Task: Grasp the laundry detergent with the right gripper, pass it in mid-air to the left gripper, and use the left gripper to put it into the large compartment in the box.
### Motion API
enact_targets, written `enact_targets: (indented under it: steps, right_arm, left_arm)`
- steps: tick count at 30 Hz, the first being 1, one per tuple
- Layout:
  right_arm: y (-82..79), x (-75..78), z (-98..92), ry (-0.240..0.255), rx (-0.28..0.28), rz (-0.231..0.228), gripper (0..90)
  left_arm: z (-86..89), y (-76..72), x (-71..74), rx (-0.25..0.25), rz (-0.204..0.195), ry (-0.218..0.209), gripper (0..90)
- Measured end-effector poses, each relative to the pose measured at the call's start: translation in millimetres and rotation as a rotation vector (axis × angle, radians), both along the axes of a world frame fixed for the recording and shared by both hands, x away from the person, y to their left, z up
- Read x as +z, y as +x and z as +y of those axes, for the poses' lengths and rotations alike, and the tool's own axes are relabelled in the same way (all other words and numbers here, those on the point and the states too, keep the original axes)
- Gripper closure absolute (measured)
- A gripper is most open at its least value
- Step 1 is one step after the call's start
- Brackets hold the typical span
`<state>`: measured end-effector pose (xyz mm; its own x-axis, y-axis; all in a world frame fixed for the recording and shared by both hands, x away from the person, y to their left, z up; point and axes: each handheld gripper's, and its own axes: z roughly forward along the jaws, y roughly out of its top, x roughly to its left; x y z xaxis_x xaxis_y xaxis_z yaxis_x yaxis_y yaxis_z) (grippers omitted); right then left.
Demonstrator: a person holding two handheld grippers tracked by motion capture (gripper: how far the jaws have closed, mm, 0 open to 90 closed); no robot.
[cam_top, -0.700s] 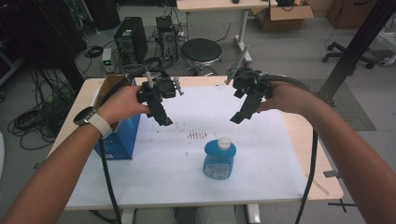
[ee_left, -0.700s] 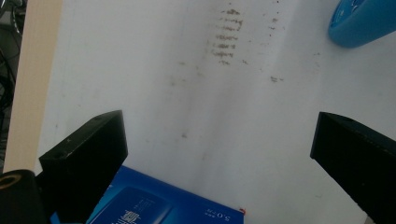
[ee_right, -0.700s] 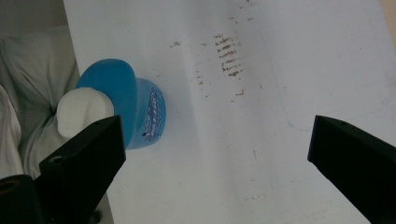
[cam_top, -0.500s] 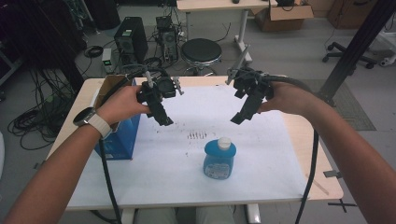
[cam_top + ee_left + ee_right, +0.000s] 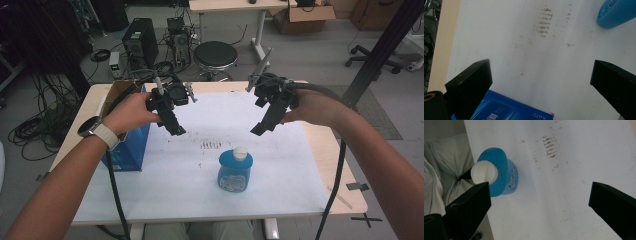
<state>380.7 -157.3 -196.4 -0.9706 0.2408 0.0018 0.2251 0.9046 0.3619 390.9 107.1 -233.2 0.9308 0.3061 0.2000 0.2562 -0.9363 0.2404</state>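
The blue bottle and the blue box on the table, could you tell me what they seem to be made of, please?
The blue bottle looks like glossy moulded plastic: smooth, rounded shoulders, with a matte white cap, probably plastic too. The blue box appears to be printed cardboard: flat faces, sharp edges and brown flaps at its open top.

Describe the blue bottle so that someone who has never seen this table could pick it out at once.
Start at the white sheet covering the table. Near its front edge, about midway across, stands the blue bottle, upright and alone. Its white round cap and squat curved body set it apart from the blue box at the left edge, which is square-cornered and open-topped.
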Motion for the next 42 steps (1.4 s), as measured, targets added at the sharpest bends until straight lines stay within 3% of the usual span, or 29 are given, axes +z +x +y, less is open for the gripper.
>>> enact_targets:
  steps: [20, 42]
  right_arm:
    - [-19.2, 1.0, -20.6, 0.021, -0.012, 0.011, 4.3]
    - [-36.2, -29.9, -36.6, 0.056, -0.006, 0.046, 4.0]
  left_arm:
    - [-1.5, -2.7, 0.5, -0.002, -0.004, -0.003, 4.5]
    - [-6.8, -5.2, -1.1, -0.014, -0.003, 0.003, 4.4]
